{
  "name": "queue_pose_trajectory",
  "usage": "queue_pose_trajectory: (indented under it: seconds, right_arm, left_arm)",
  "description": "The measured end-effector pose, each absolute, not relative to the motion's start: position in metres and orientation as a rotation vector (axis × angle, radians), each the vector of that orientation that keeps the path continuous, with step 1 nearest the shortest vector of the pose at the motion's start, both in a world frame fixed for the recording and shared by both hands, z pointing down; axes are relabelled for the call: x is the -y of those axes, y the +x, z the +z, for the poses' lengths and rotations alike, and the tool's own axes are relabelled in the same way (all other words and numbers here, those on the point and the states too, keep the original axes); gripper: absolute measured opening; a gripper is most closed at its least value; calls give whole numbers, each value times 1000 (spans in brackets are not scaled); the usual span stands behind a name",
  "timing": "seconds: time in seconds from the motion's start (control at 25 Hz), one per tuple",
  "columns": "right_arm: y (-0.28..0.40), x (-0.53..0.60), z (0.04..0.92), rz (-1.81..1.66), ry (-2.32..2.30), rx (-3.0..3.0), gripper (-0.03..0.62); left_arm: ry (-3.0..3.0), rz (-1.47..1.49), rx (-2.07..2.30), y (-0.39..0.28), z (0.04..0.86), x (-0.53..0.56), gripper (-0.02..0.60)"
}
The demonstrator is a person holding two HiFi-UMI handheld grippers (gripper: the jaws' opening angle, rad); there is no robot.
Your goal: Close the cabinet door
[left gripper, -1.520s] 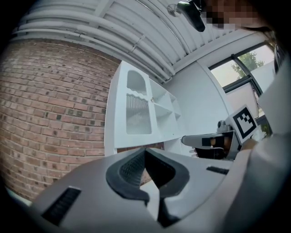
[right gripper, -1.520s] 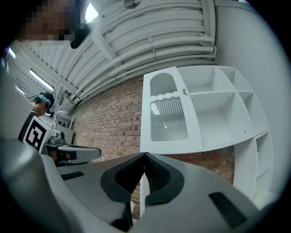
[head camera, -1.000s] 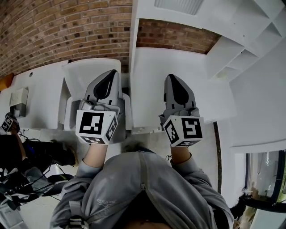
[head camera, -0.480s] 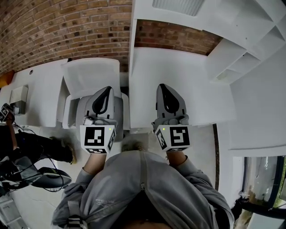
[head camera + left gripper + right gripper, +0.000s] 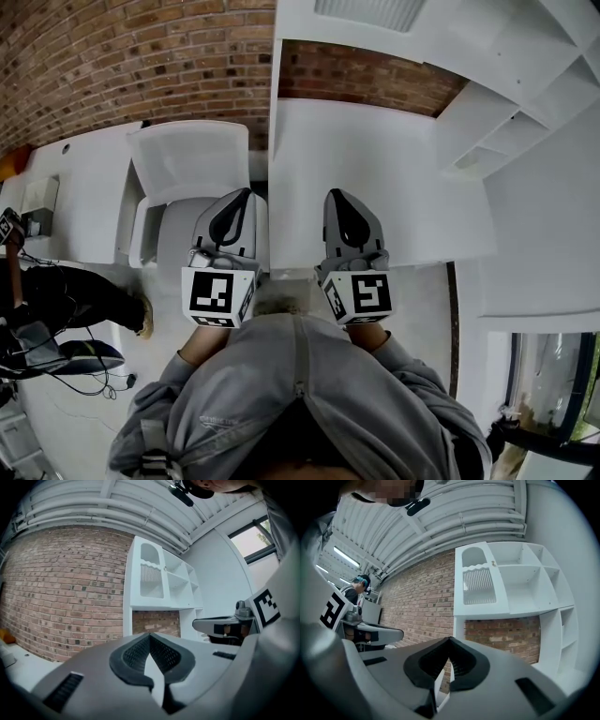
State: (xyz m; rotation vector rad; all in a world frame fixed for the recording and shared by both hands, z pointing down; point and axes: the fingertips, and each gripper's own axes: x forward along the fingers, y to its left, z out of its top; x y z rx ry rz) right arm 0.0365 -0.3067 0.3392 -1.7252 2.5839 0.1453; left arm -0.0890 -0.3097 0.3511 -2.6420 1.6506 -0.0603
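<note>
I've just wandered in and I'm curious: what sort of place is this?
Probably a test lab mocked up as a kitchen: bare red brick wall, white open-shelved cabinet unit, ribbed white industrial ceiling.

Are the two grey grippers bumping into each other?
Apart. The head view shows the grey left gripper and the grey right gripper side by side, with a clear strip of white surface showing between them.

The left gripper [image 5: 243, 199] and right gripper [image 5: 337, 199] sit side by side, jaws together, before the white table [image 5: 412, 178]. Brick wall [image 5: 131, 56] lies far left, white shelves [image 5: 525, 103] far right.
</note>
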Motion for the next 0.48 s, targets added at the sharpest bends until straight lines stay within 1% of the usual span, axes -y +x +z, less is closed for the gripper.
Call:
queue_pose_trajectory:
  seconds: [0.48]
  right_arm:
    - [48,308,341,134,-1718,-2583,26]
  left_arm:
    - [-2661,-53,-1626,-74,351,312,6]
